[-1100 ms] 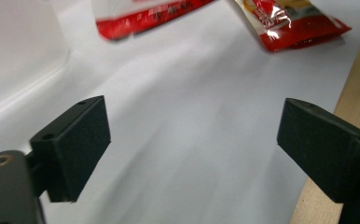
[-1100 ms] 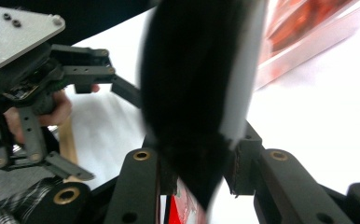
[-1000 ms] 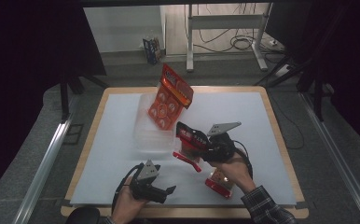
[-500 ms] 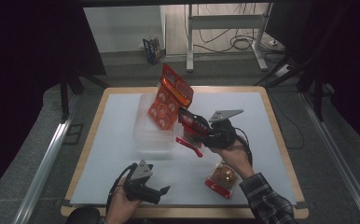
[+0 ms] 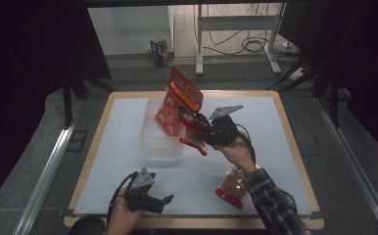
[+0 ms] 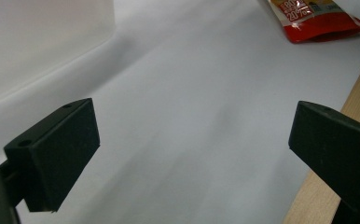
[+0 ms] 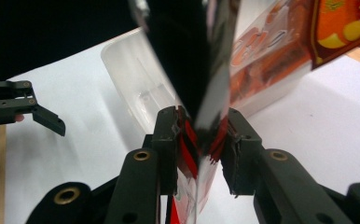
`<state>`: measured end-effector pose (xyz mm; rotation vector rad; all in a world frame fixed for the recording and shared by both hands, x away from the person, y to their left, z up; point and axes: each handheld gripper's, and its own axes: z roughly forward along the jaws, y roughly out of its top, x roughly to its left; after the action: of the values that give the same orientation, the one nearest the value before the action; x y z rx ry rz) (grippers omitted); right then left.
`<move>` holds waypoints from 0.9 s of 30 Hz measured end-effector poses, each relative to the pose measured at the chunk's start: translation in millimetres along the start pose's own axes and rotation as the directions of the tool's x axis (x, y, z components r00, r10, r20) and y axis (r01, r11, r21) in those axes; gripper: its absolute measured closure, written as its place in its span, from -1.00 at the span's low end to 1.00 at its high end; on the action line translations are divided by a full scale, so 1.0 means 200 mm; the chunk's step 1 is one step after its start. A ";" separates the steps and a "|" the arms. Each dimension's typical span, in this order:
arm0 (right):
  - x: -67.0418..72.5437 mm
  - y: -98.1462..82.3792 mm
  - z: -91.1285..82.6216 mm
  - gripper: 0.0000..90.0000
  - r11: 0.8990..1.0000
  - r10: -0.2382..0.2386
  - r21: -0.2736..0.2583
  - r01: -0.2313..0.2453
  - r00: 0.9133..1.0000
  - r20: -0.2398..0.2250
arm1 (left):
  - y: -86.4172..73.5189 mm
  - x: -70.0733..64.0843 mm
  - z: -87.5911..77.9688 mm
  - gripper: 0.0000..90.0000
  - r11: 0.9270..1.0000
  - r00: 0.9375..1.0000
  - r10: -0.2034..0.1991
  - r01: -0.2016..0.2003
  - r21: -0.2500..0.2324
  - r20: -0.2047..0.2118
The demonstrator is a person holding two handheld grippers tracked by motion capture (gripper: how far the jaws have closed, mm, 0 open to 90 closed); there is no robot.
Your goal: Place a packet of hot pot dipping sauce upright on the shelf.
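Observation:
My right gripper (image 5: 197,131) is shut on a black and red snack bag (image 5: 193,123) and holds it in the air just right of a clear plastic bin (image 5: 158,143). In the right gripper view the pads (image 7: 168,135) pinch the bag (image 7: 192,56) upright, with the bin (image 7: 136,84) right behind it. Two orange snack bags (image 5: 178,98) stand in the bin and lean over its far rim. My left gripper (image 5: 160,201) rests open near the table's front edge, and nothing lies between its pads (image 6: 57,149).
Another orange and red snack bag (image 5: 232,186) lies flat at the front right, under the right forearm; its end (image 6: 315,18) appears in the left gripper view. A white mat (image 5: 113,161) covers the wooden table (image 5: 295,142). Dark floor, cables and a stand lie beyond.
My right gripper has carried the black and red bag away from the front right, up and leftward toward the bin. The bag on the table is now uncovered. The left gripper has barely shifted.

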<state>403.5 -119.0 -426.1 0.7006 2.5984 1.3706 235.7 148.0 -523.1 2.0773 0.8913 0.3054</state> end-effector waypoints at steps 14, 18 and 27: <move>-0.03 0.05 0.19 0.53 0.999 -0.046 0.027 0.047 0.999 -0.023 | 0.00 0.00 0.01 -0.96 1.000 1.000 0.011 -0.011 0.019 0.000; -0.02 0.07 0.23 0.53 0.998 -0.053 0.030 0.053 0.998 -0.023 | 0.00 -0.01 0.01 -0.96 1.000 1.000 0.013 -0.013 0.021 0.003; 0.02 0.11 0.35 0.53 0.994 -0.090 0.064 0.093 0.995 -0.036 | 0.00 -0.01 0.02 -0.96 0.999 1.000 0.021 -0.021 0.032 0.008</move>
<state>429.8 -54.6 -448.9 0.5643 2.6759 1.2868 235.6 144.8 -525.3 2.1170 0.8760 0.2959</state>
